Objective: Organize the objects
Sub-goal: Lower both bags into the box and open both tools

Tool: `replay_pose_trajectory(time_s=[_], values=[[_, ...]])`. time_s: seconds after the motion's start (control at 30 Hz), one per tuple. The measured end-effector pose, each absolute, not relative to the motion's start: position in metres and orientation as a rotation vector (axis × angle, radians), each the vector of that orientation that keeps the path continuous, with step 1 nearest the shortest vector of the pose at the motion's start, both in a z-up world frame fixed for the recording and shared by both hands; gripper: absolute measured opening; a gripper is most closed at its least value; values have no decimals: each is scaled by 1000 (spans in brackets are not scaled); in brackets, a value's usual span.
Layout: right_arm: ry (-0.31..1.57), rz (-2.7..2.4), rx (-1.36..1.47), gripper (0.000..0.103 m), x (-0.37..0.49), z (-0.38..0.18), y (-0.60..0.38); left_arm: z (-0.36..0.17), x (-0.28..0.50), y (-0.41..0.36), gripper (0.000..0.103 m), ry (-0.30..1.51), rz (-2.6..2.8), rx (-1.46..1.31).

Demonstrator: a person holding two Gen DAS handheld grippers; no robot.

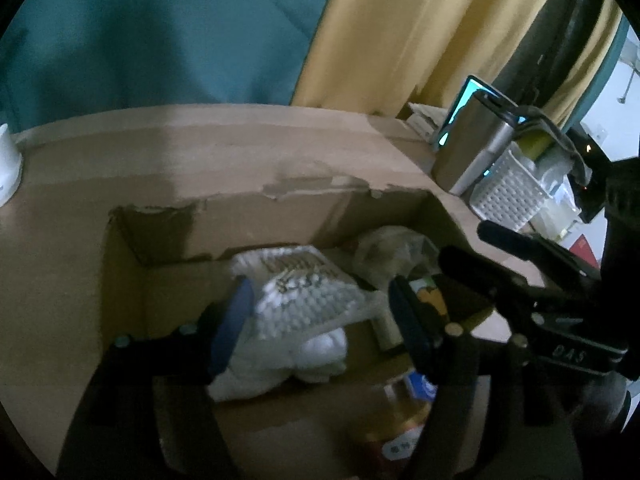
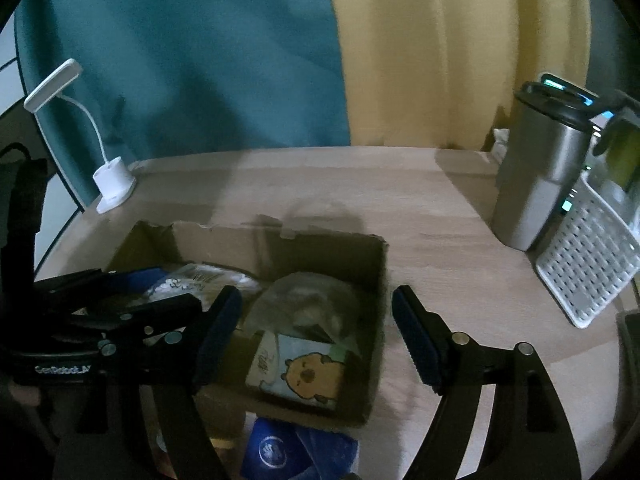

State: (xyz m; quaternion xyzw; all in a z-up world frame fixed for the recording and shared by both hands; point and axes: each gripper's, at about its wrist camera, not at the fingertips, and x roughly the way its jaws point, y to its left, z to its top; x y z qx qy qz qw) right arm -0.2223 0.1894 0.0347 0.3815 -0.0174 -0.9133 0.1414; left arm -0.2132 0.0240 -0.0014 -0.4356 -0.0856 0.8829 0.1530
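Both wide apart: left gripper [image 1: 320, 320], right gripper [image 2: 316, 332], over cardboard box [image 2: 320, 248].

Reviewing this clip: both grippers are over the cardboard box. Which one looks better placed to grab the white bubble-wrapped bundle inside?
Probably the left gripper: its open fingers already straddle the white bubble-wrapped bundle in the cardboard box. The right gripper, also open, hangs over the capybara-print packet instead.

Black left claw [image 1: 320, 320] and right claw [image 2: 318, 334], blue pads, silver screws, white lettering.
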Motion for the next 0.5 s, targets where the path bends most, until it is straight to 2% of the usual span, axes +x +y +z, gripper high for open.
replay_pose_trajectory(time_s=[0.5], values=[[-56,-2647,1080,80,-192,42,196,15,-181,20,73,-180,2596,-1189]])
